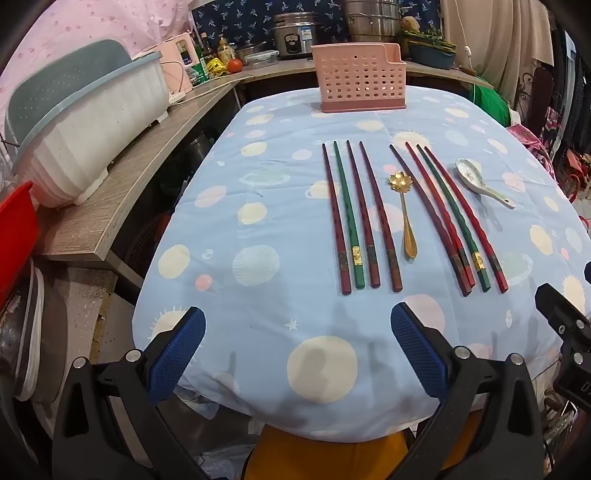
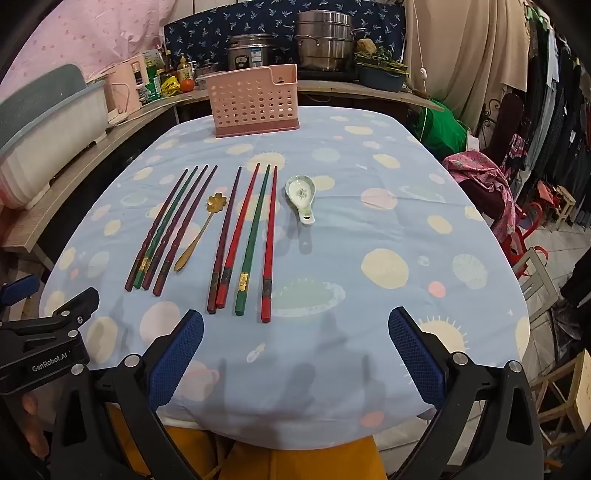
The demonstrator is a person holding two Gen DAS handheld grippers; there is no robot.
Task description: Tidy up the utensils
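Note:
Two groups of red, dark and green chopsticks lie side by side on the blue patterned tablecloth [image 1: 258, 192]: a left group [image 1: 360, 218] [image 2: 170, 229] and a right group [image 1: 448, 218] [image 2: 247, 240]. Between them lies a gold flower-shaped spoon [image 1: 404, 214] [image 2: 201, 229]. A white ceramic soup spoon [image 1: 480, 182] [image 2: 302, 195] rests to the right of them. A pink perforated utensil holder [image 1: 360, 83] [image 2: 255, 101] stands at the table's far end. My left gripper [image 1: 297, 350] and right gripper [image 2: 295, 350] hover over the near table edge, both open and holding nothing.
A wooden counter [image 1: 122, 195] runs along the left with a white and blue dish rack [image 1: 85, 125], bottles, a rice cooker [image 1: 295, 33] and steel pots [image 2: 325, 40]. Chairs and clothing [image 2: 480, 177] crowd the right side. An orange stool [image 2: 295, 458] sits below the near table edge.

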